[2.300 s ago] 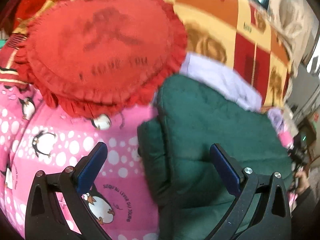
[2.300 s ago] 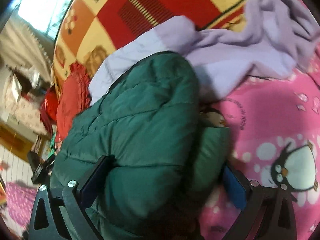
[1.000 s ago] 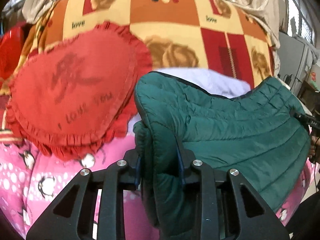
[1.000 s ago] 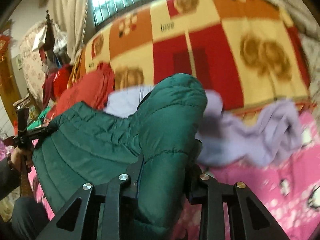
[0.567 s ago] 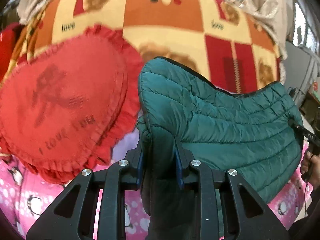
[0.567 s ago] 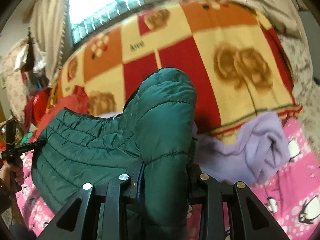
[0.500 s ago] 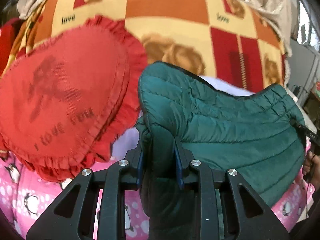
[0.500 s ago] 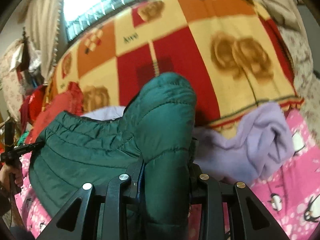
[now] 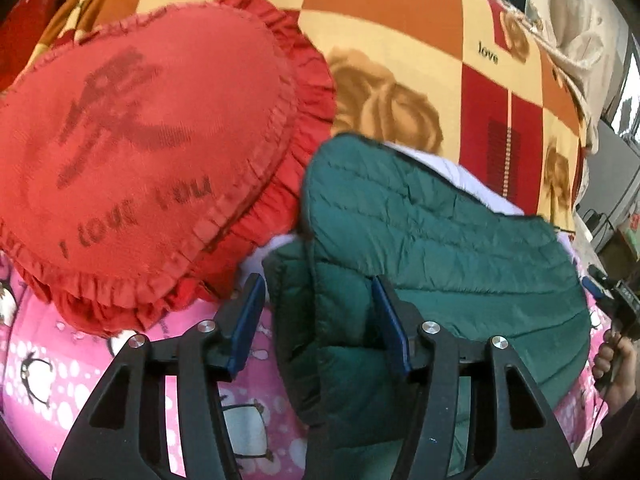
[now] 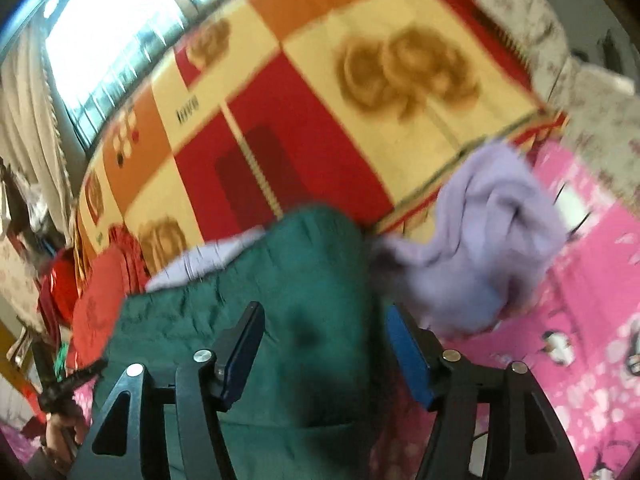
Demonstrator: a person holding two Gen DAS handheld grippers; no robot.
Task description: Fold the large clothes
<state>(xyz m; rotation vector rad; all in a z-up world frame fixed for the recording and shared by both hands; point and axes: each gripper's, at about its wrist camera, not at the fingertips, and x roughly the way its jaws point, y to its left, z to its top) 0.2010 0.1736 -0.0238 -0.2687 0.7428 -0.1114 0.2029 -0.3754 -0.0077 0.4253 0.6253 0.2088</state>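
- Both grippers, clamped on the green quilted jacket half a second ago, have since spread their jaws, and the jacket has dropped lower in both views.
- Left gripper: jaws apart, blue pads on either side of a thick folded edge of the jacket; whether either pad touches the fabric cannot be told.
- Right gripper: jaws apart, with the other end of the jacket lying between them; this view is motion-blurred.
- Jacket position: it lies on the pink penguin-print bedding, spanning from one gripper to the other, with a lavender garment under and beyond it.
- Jacket material: puffy, stitched in parallel channels, with a dark trimmed edge.
- A red heart-shaped cushion with a ruffled border and the words "I love you" sits just beside the jacket, on the left gripper's side.
- Behind both, a fleece blanket in red, orange and cream squares shows rose motifs and the word "love".
- The person's right hand is visible at the far edge of the left wrist view.
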